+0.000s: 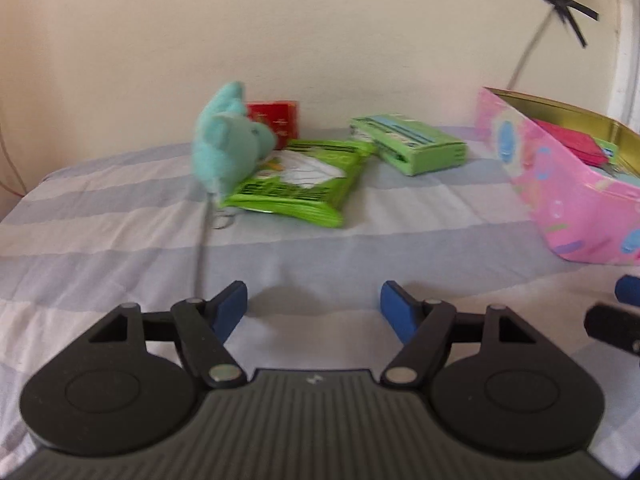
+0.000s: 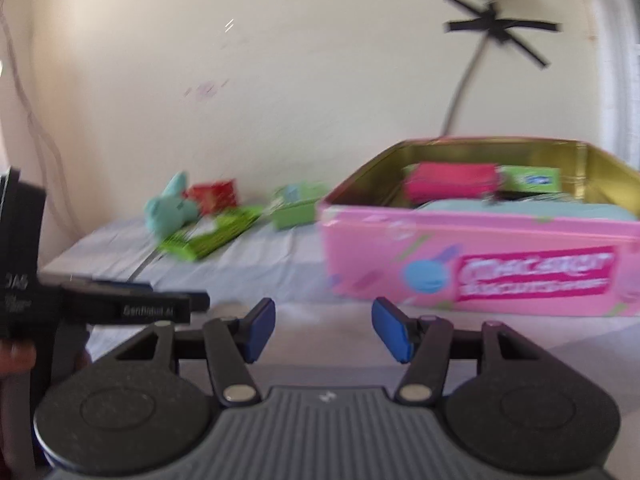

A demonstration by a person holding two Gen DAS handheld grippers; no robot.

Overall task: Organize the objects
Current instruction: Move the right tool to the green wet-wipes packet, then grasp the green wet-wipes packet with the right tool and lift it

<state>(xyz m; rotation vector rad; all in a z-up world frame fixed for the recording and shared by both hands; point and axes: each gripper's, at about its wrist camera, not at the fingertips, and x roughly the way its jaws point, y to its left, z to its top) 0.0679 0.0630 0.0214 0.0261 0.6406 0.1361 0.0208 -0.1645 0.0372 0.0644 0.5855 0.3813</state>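
Note:
A teal plush toy (image 1: 224, 140) leans on a green packet (image 1: 304, 184) at the back of the striped bed sheet (image 1: 120, 216). A red box (image 1: 276, 116) stands behind them and a green box (image 1: 412, 144) lies to the right. A pink tin (image 2: 480, 268) with a gold inside holds a pink pouch (image 2: 452, 180) and a green box (image 2: 532, 180). My left gripper (image 1: 312, 308) is open and empty, well short of the packet. My right gripper (image 2: 324, 328) is open and empty, in front of the tin's near left corner.
The pale wall (image 1: 320, 40) runs close behind the objects, with a cable and black tape (image 1: 560, 0) on it at the right. The left gripper's body (image 2: 100, 304) shows at the left of the right wrist view.

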